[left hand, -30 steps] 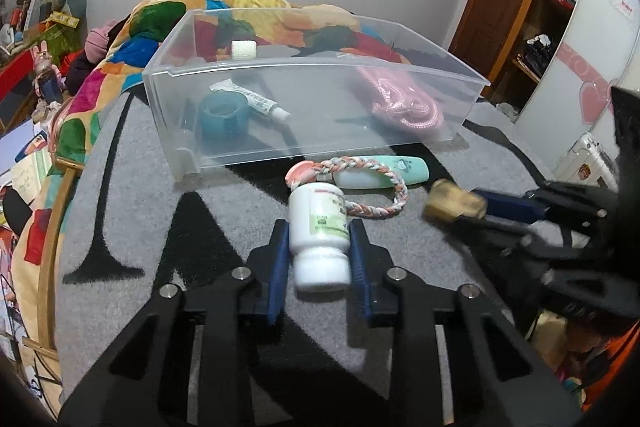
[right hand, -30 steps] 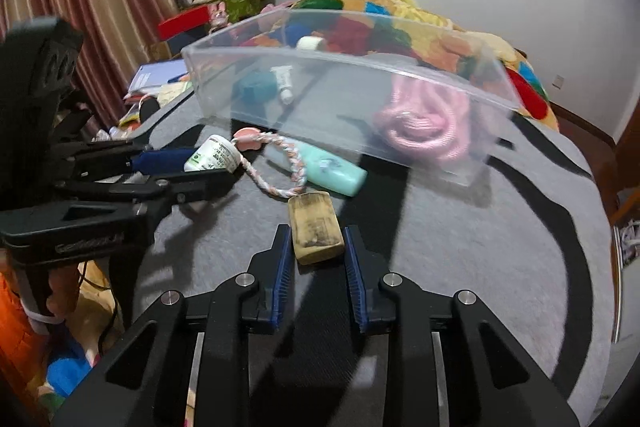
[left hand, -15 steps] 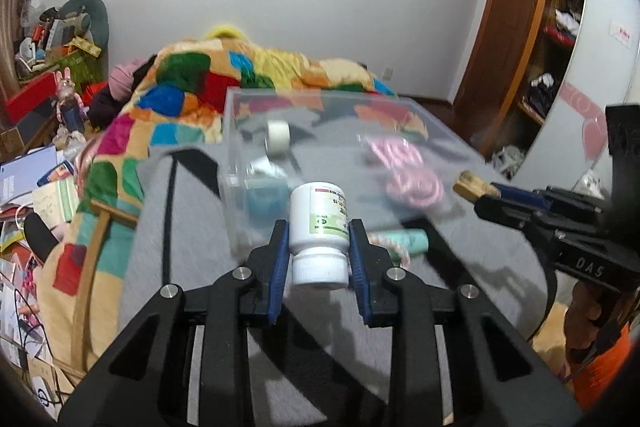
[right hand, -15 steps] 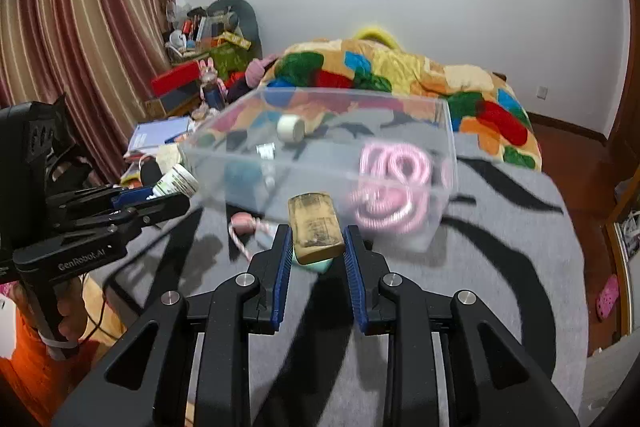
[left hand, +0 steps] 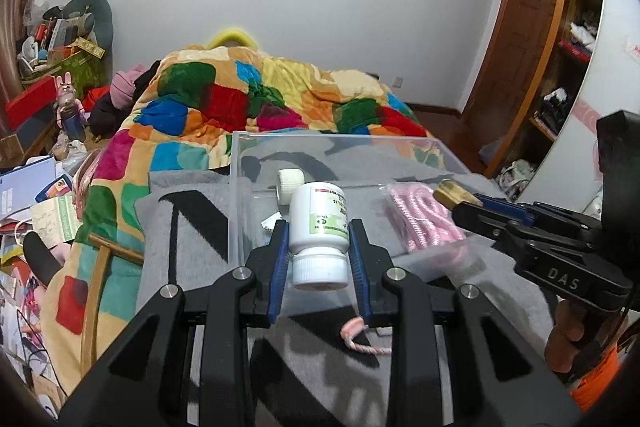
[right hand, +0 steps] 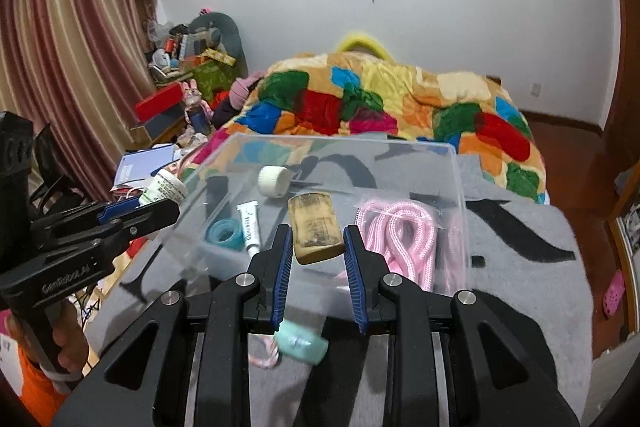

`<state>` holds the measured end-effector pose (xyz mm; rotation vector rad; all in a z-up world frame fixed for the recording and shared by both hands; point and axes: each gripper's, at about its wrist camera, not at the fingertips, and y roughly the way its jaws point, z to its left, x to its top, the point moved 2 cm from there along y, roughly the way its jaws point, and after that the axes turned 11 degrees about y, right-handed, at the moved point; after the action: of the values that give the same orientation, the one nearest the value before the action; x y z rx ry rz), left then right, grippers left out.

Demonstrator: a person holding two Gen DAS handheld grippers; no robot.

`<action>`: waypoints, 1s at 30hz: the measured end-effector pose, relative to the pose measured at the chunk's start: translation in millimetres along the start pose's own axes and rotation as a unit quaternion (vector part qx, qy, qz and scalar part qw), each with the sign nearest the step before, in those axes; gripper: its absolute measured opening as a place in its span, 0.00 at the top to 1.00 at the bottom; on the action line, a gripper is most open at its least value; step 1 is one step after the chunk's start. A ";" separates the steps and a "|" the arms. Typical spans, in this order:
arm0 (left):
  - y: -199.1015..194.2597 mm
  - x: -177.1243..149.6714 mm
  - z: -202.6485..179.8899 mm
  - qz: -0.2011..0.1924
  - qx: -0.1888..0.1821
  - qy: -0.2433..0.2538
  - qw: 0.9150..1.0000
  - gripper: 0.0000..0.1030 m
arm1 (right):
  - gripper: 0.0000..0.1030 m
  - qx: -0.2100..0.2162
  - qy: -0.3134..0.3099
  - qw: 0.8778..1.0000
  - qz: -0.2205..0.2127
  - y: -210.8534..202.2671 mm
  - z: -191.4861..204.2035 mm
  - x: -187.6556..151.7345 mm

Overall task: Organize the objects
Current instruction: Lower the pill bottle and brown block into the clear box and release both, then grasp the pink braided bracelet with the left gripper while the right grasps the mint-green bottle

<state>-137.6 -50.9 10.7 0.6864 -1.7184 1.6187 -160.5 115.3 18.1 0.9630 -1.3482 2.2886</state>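
Note:
My left gripper [left hand: 319, 237] is shut on a white pill bottle [left hand: 319, 227] and holds it in the air at the near edge of a clear plastic bin [left hand: 236, 187]. My right gripper [right hand: 316, 241] is shut on a brown soap-like block [right hand: 316, 231] and holds it above the same bin [right hand: 460, 195]. The bin holds a pink rope coil [right hand: 396, 231], a white tube [right hand: 250, 223], a blue tape roll [right hand: 224, 233] and a white roll [right hand: 274, 181]. A mint bottle [right hand: 302, 341] and a braided rope toy [left hand: 358, 337] lie on the grey blanket in front of the bin.
The bin sits on a grey and black blanket [right hand: 520, 227] over a bed with a patchwork quilt [left hand: 240, 99]. Clutter fills the floor at left [left hand: 36, 195]. A wooden door and shelves [left hand: 532, 47] stand at right.
Both grippers have risen from the blanket with their objects and moved forward over the bin's near edge. The mint bottle and rope toy stayed on the blanket.

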 end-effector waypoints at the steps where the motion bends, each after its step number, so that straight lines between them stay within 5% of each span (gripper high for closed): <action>1: 4.8 1.2 -0.2 0.004 0.002 0.002 1.000 0.72 | 0.77 -0.003 0.005 1.000 0.008 7.1 -2.0 1.8; 12: 28.6 -1.0 -5.4 0.037 0.001 0.008 0.999 0.72 | 0.78 -0.016 -0.011 0.999 0.032 21.0 -0.2 -5.7; 30: -7.5 -27.0 -22.9 0.023 -0.011 0.046 0.999 0.68 | 0.74 0.011 -0.062 0.997 0.036 -25.5 2.7 -38.5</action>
<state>-112.0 -30.8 -5.1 0.5577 -1.6937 1.6347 -117.1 128.4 9.1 1.0976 -1.4332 2.3349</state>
